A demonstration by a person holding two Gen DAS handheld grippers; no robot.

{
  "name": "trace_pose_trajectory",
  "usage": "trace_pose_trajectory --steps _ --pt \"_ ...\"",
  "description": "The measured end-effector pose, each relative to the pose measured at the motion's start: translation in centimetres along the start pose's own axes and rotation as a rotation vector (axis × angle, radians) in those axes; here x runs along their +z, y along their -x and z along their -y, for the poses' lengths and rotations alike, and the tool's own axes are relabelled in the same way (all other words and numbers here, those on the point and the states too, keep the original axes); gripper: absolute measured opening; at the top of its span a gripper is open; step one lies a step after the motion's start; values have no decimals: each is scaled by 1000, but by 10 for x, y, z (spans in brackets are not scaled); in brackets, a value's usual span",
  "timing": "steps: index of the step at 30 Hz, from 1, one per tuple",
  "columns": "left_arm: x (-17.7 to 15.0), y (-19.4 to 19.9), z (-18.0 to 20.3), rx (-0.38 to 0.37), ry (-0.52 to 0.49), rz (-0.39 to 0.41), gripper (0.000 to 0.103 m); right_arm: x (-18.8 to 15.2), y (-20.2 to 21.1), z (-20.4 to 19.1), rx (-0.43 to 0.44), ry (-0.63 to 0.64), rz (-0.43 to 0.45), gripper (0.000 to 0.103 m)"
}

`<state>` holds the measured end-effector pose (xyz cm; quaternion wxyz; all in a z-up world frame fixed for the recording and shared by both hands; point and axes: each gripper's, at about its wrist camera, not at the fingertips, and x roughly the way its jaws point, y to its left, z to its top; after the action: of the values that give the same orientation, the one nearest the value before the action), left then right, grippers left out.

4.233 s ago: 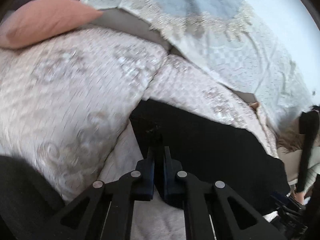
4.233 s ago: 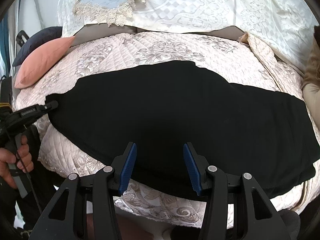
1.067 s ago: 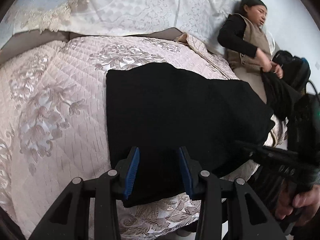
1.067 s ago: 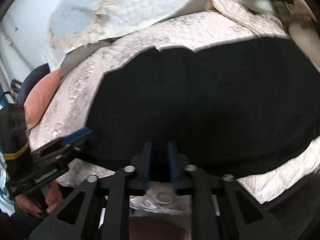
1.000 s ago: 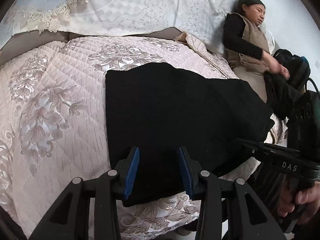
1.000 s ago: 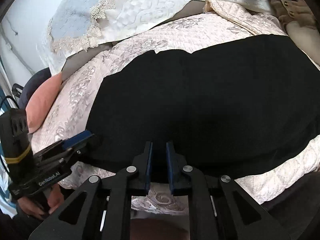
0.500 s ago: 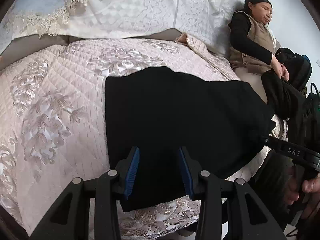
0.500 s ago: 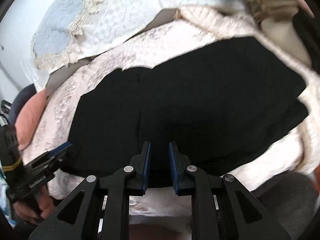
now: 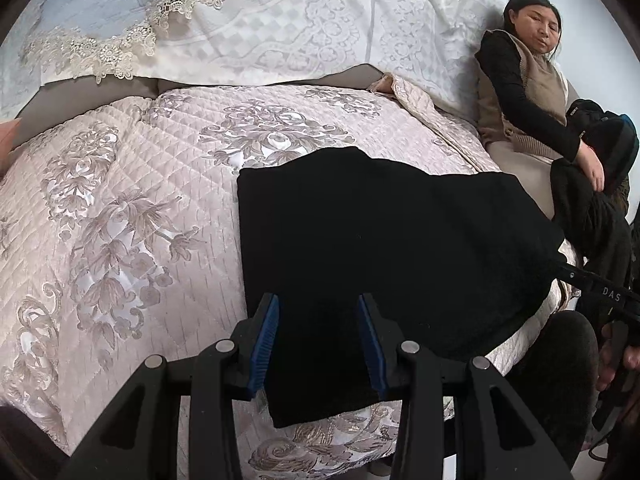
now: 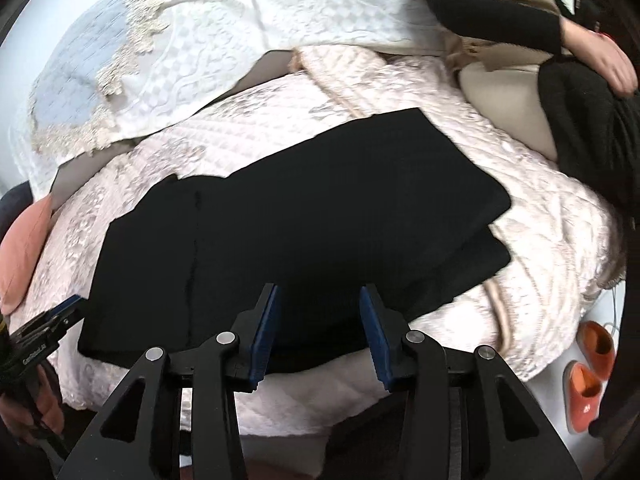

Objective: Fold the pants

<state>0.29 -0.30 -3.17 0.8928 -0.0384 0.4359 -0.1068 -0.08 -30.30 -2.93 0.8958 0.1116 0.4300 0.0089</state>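
The black pants (image 9: 380, 240) lie folded flat on the quilted pink floral bedspread (image 9: 120, 216). In the right wrist view the pants (image 10: 304, 220) show two stacked layers at their right end. My left gripper (image 9: 318, 340) is open and empty, held over the near left edge of the pants. My right gripper (image 10: 319, 332) is open and empty over the near edge of the pants. The left gripper also shows at the far left of the right wrist view (image 10: 52, 316). The right gripper shows at the right edge of the left wrist view (image 9: 596, 284).
A woman (image 9: 528, 88) sits on the bed at the far right with dark clothes (image 9: 592, 200) on her lap. White lace-trimmed pillows (image 9: 240, 32) line the headboard. A pink cushion (image 10: 20, 252) lies at the left. Orange slippers (image 10: 588, 376) are on the floor.
My right gripper has opened and let go of the pants. Over the past seconds the pants went from one long spread to a shorter folded stack. My left gripper stays open.
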Motion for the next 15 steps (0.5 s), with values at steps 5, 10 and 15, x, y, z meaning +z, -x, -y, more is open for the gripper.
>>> trace_pose_trajectory --steps 5,10,15 --pt "4 -2 7 -3 -11 0 43 2 4 13 -14 -25 15 42" --pt "4 -3 14 -7 -26 -5 43 1 5 24 -17 -52 21 42" --pt "3 -6 18 -9 -31 -17 43 1 8 48 -23 -129 31 51"
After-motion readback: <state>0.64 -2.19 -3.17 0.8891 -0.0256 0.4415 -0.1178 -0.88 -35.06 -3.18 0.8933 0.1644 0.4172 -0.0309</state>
